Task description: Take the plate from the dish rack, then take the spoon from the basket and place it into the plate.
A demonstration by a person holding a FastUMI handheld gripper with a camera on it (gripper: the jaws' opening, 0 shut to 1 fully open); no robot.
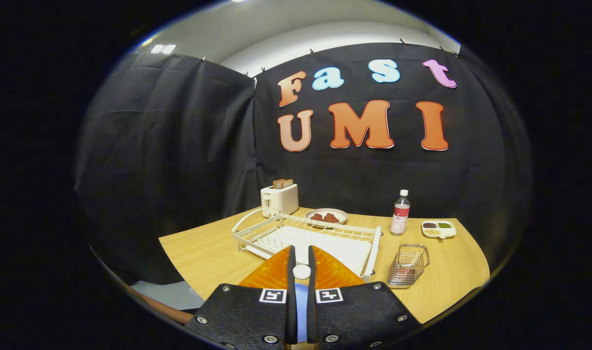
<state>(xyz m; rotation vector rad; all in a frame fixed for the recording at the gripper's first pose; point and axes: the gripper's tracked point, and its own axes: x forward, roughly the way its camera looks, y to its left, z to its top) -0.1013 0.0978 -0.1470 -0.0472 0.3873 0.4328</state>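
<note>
Orange ribbed plate [325, 274] sits clenched edge-on between the nearly closed jaws of the gripper [301, 265], lifted just ahead of the white wire dish rack [305, 238], so the first step looks done, while fetching the spoon from the metal wire basket [409, 265] beyond-right on the wooden counter [208, 253] remains.

Cloth-walled booth — mock kitchen table [218, 253].

The spoon [301, 279] (white bowl, blue handle) sits pinched between the fingers [290, 272], above the orange plate [335, 274].
</note>
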